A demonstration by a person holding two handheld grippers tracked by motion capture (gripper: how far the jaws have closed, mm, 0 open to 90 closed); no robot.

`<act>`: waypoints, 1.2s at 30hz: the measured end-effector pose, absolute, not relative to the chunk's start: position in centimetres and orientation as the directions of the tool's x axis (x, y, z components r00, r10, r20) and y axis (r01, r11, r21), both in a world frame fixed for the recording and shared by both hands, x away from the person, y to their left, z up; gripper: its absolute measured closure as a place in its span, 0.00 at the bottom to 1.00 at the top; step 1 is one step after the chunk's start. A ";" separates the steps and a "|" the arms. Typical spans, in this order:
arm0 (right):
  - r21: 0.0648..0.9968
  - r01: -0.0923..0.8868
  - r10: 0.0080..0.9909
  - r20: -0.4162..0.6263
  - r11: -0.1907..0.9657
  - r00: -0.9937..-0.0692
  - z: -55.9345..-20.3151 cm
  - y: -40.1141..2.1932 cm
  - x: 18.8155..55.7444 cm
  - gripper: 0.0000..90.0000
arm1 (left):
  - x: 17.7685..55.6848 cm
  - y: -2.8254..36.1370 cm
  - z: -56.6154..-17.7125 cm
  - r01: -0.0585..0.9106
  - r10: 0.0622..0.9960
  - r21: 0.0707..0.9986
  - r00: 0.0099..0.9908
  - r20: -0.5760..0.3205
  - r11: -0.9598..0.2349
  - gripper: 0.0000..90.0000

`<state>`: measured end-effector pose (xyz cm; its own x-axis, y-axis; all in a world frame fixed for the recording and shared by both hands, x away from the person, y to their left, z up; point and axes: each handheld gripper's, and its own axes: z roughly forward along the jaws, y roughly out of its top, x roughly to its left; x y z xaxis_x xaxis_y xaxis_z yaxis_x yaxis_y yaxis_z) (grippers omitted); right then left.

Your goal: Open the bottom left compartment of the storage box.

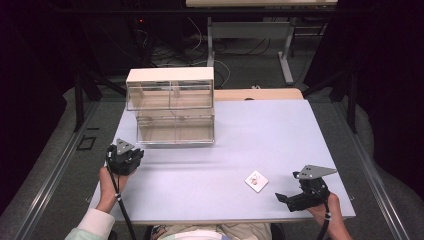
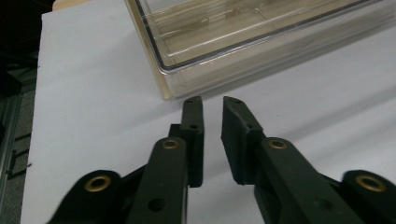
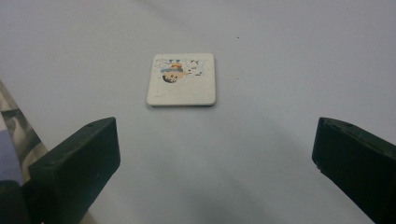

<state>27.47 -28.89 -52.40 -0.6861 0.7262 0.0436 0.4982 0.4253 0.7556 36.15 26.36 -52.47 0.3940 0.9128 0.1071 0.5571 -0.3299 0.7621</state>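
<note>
No brand or readable writing shows anywhere; the one printed thing is a small white square tile (image 3: 181, 79) bearing a little cartoon figure in blue, orange and black, its marks too fine to read. There is one tile, one clear drawer cabinet (image 1: 171, 106) and two grippers. The cabinet has a white top and transparent compartments, two side by side on the upper level; what lies inside cannot be made out. Its lowest clear drawer (image 2: 243, 37) looks bare. Taking the tile as the mark on the pale table (image 1: 225, 150): the cabinet stands well beyond it and to the left. The right gripper (image 3: 215, 154) sits just near the tile, jaws spread wide, nothing between them. The left gripper (image 2: 212, 135) is well apart from it, by the cabinet's front corner, jaws narrowed to a slim gap, holding nothing.
</note>
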 end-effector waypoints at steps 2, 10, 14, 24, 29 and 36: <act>0.754 0.502 0.729 0.046 0.423 -0.683 -52.4 -28.9 27.4 0.01 | 36.3 26.4 -52.5 0.557 0.919 0.769 0.381 0.098 -0.313 0.95; 0.754 0.495 0.723 0.039 0.431 -0.689 -52.4 -28.9 27.5 0.01 | 36.6 26.6 -52.5 0.548 0.930 0.782 0.350 0.109 -0.298 1.00; 0.760 0.494 0.730 0.038 0.422 -0.682 -52.4 -28.9 27.5 0.01 | 36.8 26.6 -52.4 0.544 0.935 0.788 0.336 0.110 -0.288 1.00; 0.762 0.492 0.730 0.036 0.422 -0.683 -52.4 -28.9 27.5 0.01 | 37.0 26.7 -52.4 0.538 0.938 0.790 0.321 0.131 -0.295 1.00; 0.761 0.497 0.734 0.039 0.418 -0.678 -52.4 -28.9 27.5 0.01 | 37.0 26.7 -52.4 0.534 0.939 0.793 0.315 0.136 -0.294 1.00; 0.759 0.496 0.735 0.035 0.422 -0.678 -52.4 -28.9 27.5 0.01 | 37.0 26.7 -52.4 0.533 0.940 0.794 0.312 0.138 -0.293 1.00</act>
<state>27.45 -28.91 -52.36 -0.6776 0.7346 0.0345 0.4958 0.4216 0.7592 37.05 26.72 -52.43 0.3120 0.9401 0.1376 0.5329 -0.2931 0.7938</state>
